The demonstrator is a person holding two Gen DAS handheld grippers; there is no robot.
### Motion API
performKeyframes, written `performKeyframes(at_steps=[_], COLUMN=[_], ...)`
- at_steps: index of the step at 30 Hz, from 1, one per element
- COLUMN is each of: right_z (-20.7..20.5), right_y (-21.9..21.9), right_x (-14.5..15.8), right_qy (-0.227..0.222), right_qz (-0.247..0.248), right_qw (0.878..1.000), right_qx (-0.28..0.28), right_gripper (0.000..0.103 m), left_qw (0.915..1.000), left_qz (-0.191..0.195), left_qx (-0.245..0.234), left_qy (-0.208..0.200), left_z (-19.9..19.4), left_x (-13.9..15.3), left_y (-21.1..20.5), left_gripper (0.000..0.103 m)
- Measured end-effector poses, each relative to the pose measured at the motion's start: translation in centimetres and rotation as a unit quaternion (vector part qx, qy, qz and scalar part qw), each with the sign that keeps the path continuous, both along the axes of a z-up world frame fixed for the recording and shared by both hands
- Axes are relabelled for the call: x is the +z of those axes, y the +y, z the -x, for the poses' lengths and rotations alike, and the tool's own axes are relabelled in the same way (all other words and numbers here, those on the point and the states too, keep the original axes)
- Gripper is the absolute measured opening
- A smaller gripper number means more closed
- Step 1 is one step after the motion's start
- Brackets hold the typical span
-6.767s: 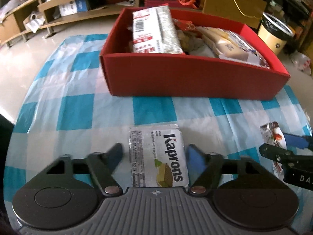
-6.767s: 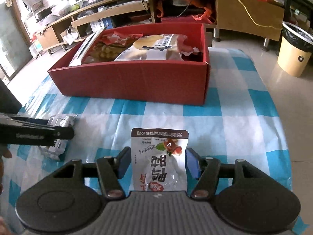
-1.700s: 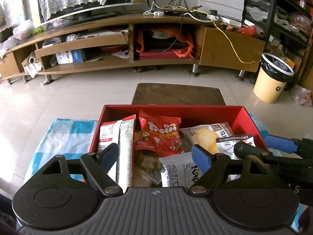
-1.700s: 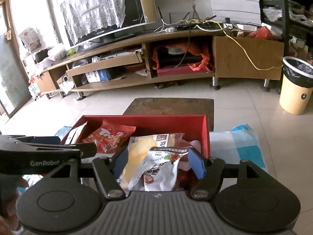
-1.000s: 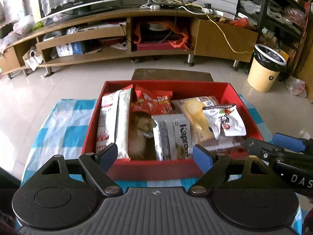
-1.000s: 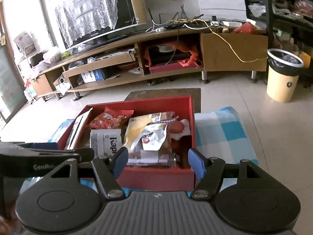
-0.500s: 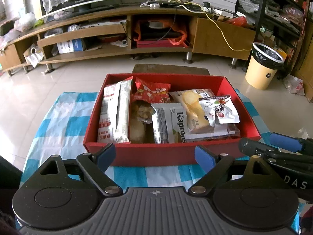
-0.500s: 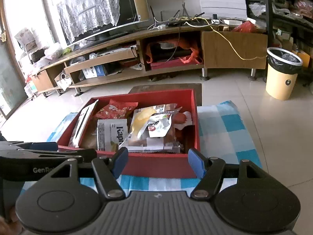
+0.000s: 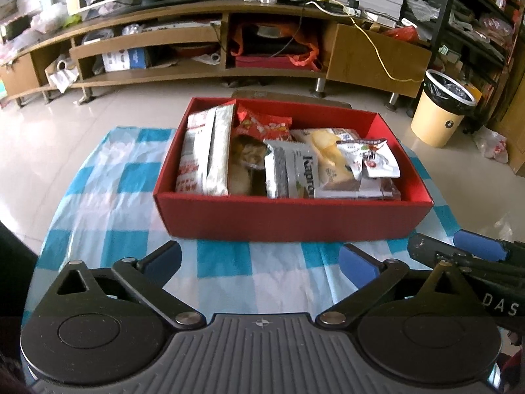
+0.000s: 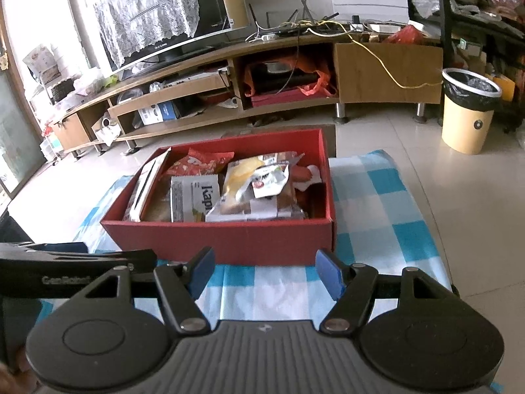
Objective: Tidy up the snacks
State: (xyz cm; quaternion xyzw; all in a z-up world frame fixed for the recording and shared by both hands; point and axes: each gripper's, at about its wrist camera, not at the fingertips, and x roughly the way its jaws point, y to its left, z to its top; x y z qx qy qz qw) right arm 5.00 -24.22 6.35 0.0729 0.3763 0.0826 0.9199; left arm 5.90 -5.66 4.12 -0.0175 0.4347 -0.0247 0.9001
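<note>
A red box point(image 9: 288, 220) stands on the checked cloth, full of snacks. Inside it lie a silver Kaprons pack point(image 9: 295, 174), a white pouch with red print point(image 9: 370, 159), a red bag point(image 9: 262, 126), a long silver-and-red pack point(image 9: 203, 154) and a yellow chips pack point(image 9: 328, 157). My left gripper point(image 9: 259, 262) hovers over the cloth in front of the box, its jaws opening, nothing between them. In the right wrist view the same box point(image 10: 229, 239) shows the Kaprons pack point(image 10: 193, 202) and the white pouch point(image 10: 269, 177). My right gripper point(image 10: 265, 272) is open and empty, also short of the box.
The blue-and-white checked cloth point(image 9: 115, 197) covers a small table with floor on all sides. A beige bin point(image 9: 443, 111) stands at the far right and a long wooden TV stand point(image 9: 197, 32) runs along the back. The right gripper's fingers point(image 9: 479, 249) reach in at the lower right.
Both grippers have drawn back from the box, which now sits farther away. The left jaws have spread wider. The Kaprons pack and white pouch stay in the box.
</note>
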Motion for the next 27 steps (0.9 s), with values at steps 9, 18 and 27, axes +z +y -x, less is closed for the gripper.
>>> performKeyframes(at_steps=[9, 18, 27], right_z=[2.6, 4.8, 5.8], right_y=[0.0, 0.2, 0.4], right_x=[-0.6, -0.8, 0.0], right_qy=[0.018, 0.033, 0.025], right_qz=[0.002, -0.006, -0.008], right_qw=[1.0, 0.999, 1.0], right_qx=[0.001, 0.005, 0.008], right_gripper=[0.064, 0.064, 0.064], left_qw=[0.9999, 0.9998, 0.9997], left_qz=[-0.005, -0.015, -0.019], left_qx=[-0.002, -0.01, -0.009], left_qy=[0.015, 0.008, -0.012], left_z=[2.6, 5.0, 5.9], left_x=[-0.5, -0.5, 0.3], left_y=[-0.1, -0.2, -0.1], left_gripper=[0.103, 0.103, 0.103])
